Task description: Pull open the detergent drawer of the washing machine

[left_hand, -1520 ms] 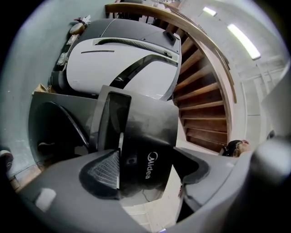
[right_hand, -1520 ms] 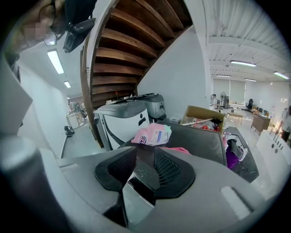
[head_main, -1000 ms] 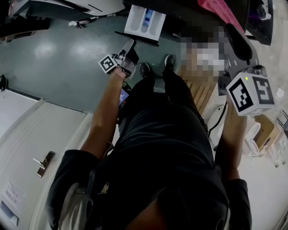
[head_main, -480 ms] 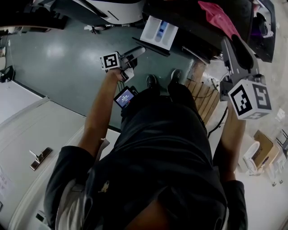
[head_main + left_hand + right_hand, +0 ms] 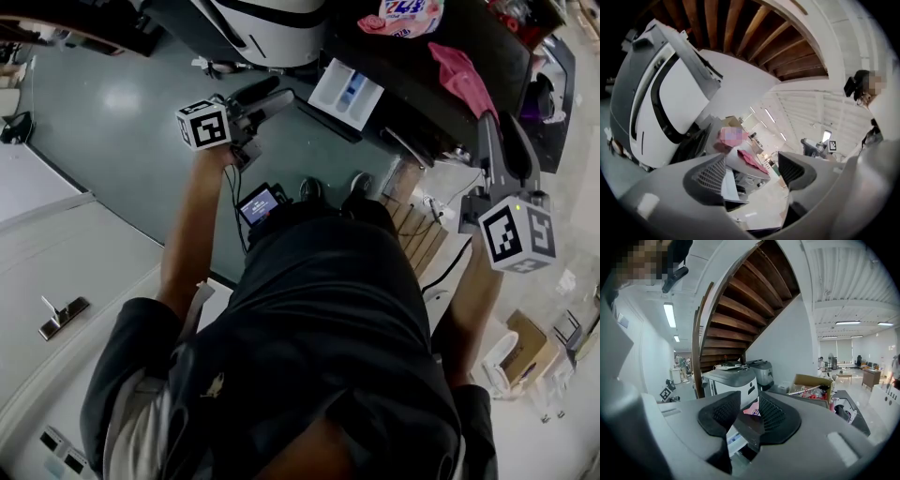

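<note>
Count, head view. You hold two grippers: left gripper (image 5: 279, 96) at 11 o'clock, right gripper (image 5: 495, 127) at 2. One detergent drawer (image 5: 345, 92) at 12. One pink cloth (image 5: 461, 77) at 1. Two shoes near centre: left shoe (image 5: 310, 190), right shoe (image 5: 361, 183). One door handle (image 5: 64, 316) at 8.

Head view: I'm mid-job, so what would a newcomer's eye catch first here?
The white detergent drawer with its blue insert, pulled out of the dark washing machine at top centre. Next, the left gripper with its marker cube, claw open and empty, just left of the drawer and not touching it. A pink cloth lies on the machine's top at upper right.
</note>
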A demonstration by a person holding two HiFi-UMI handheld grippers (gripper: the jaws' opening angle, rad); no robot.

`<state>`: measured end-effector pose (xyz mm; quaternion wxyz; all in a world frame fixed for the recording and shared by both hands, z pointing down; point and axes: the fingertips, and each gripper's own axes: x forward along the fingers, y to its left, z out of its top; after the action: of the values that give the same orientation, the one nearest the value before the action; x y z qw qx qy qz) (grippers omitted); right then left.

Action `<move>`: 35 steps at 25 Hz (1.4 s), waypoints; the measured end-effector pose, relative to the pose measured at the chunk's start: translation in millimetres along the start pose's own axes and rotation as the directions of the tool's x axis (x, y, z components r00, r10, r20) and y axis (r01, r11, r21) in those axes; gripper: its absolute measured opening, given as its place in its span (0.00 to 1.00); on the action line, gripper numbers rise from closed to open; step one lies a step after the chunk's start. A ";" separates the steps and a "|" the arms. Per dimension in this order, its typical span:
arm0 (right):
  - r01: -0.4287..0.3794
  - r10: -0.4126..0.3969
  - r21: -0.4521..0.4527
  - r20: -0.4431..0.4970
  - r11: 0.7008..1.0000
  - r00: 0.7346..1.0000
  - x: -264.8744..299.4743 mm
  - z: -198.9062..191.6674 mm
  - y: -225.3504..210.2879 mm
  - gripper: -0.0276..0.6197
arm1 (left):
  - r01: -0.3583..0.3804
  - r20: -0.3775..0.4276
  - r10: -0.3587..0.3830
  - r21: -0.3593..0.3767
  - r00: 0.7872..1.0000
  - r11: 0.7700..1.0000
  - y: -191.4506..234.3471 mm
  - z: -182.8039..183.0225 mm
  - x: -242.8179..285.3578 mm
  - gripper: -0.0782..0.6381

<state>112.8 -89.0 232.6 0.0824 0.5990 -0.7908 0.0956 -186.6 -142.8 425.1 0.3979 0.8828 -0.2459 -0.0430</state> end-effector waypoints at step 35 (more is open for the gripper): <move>0.064 -0.051 -0.139 0.096 0.988 0.994 -27.5 52.5 7.6 0.22 | -0.249 0.262 0.037 0.855 0.964 0.454 -228.7 148.6 -19.1 0.58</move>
<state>112.0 -74.5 174.6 0.0911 0.6179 -0.7809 0.0091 -152.1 -106.4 156.3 -0.1402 0.9272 -0.3459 0.0330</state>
